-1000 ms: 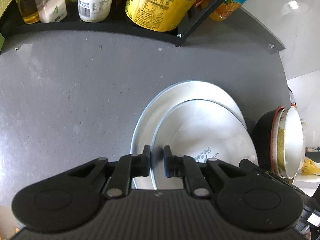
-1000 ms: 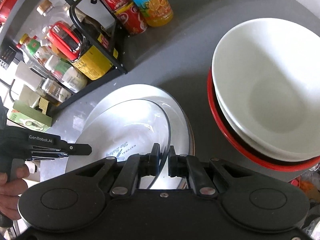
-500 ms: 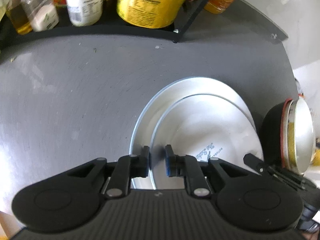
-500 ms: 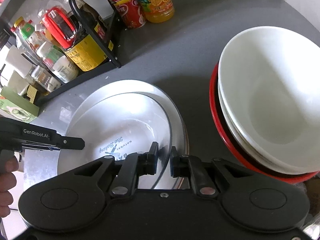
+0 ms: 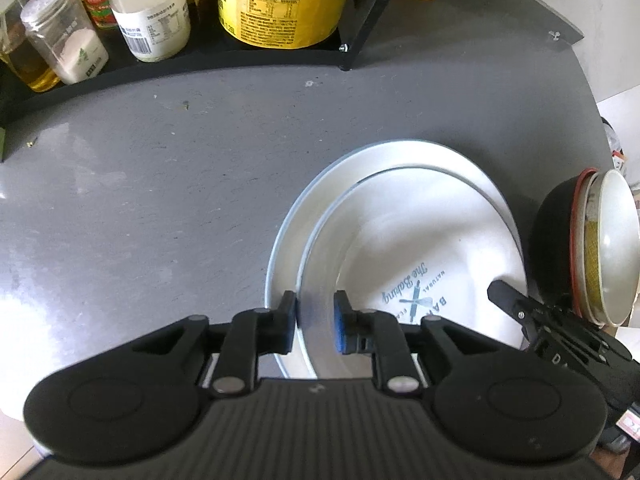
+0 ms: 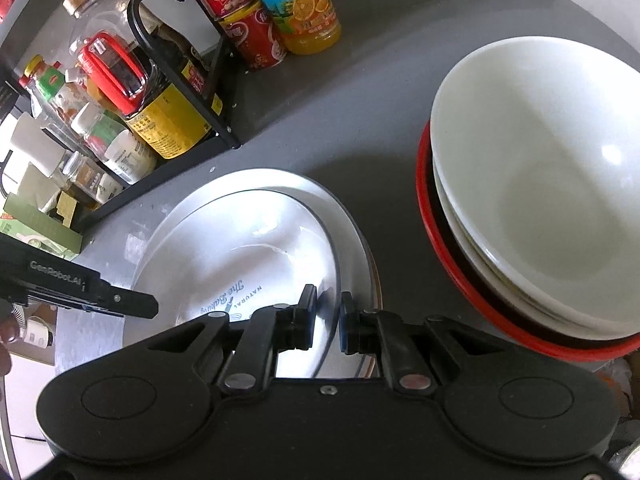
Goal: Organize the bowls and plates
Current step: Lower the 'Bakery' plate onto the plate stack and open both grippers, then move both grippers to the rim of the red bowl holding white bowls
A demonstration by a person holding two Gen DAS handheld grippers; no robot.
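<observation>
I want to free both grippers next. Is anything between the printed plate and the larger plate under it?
Nothing visible: the printed plate sits nested in the larger plate. The left gripper, jaws just opening, and the right gripper straddle its rim.

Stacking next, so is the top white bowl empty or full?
Empty: the top white bowl shows a bare, clean inside, nested in the red-rimmed bowl.

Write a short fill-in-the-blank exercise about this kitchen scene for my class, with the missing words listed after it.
1. The printed plate lies on top of a larger ____.
2. The white bowl sits in a bowl with a ____ rim.
3. The orange drink bottle stands beside two red ____.
4. The left gripper straddles the printed plate's ____.

Missing words: plate; red; cans; rim
</observation>
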